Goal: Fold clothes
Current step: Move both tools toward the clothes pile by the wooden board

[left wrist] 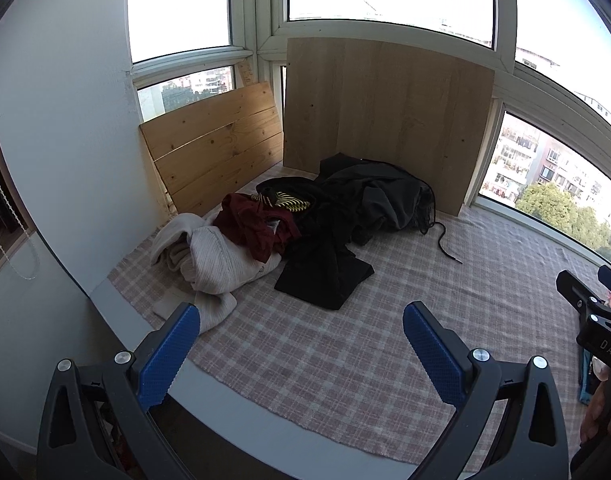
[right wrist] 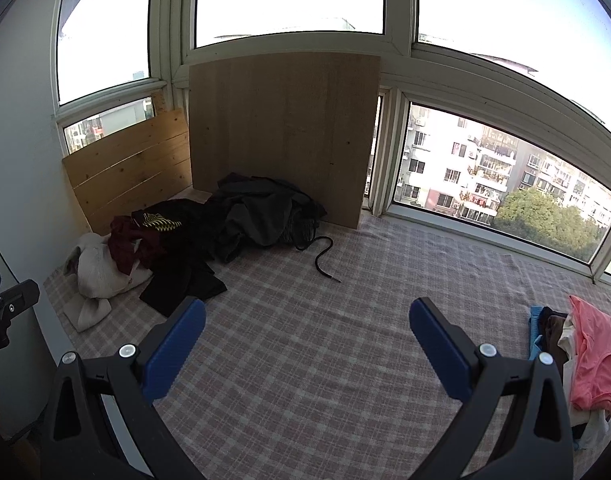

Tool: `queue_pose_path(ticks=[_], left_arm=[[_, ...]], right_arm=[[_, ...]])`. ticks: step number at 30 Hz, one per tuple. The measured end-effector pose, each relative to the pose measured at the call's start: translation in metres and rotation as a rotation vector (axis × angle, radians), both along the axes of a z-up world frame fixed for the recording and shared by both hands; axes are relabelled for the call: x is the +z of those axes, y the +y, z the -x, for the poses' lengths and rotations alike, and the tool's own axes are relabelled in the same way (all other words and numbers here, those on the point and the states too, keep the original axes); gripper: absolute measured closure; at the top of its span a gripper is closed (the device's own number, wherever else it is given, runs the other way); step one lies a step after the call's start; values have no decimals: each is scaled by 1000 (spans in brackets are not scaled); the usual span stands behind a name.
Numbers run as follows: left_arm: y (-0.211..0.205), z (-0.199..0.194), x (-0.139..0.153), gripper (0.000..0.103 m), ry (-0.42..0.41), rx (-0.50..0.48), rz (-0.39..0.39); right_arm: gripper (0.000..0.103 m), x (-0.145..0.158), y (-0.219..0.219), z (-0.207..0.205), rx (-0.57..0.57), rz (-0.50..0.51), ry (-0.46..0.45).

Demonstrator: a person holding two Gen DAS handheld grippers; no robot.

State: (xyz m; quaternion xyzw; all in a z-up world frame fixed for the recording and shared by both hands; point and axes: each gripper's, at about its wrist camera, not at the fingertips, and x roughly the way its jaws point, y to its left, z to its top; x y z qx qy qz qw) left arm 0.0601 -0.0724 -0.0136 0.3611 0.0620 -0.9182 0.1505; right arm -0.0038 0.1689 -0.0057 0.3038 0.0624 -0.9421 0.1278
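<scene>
A heap of unfolded clothes lies at the back left of the checked cloth (left wrist: 325, 360): a cream knit sweater (left wrist: 213, 256), a dark red garment (left wrist: 257, 224), a black garment (left wrist: 325, 272) and a dark grey hooded one (left wrist: 385, 196) with a loose black drawstring (left wrist: 445, 240). The same heap shows in the right wrist view, with the cream sweater (right wrist: 101, 268) and the black garment (right wrist: 185, 280). My left gripper (left wrist: 301, 316) hovers open short of the heap, holding nothing. My right gripper (right wrist: 307, 312) is open too, over bare cloth (right wrist: 305, 360). A stack of folded clothes topped by a pink piece (right wrist: 593, 352) sits at the right.
Two wooden boards lean against the windows behind the heap, a slatted one (left wrist: 217, 152) and a larger plain one (left wrist: 385, 120). A white wall (left wrist: 65, 140) bounds the left side. The right gripper's body (left wrist: 593, 312) shows at the left view's right edge.
</scene>
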Motion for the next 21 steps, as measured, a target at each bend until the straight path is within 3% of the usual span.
queue_pose_path(ticks=[21], left_arm=[[-1, -14, 6, 1, 2, 58, 26]], right_arm=[[0, 1, -9, 3, 79, 5, -3]])
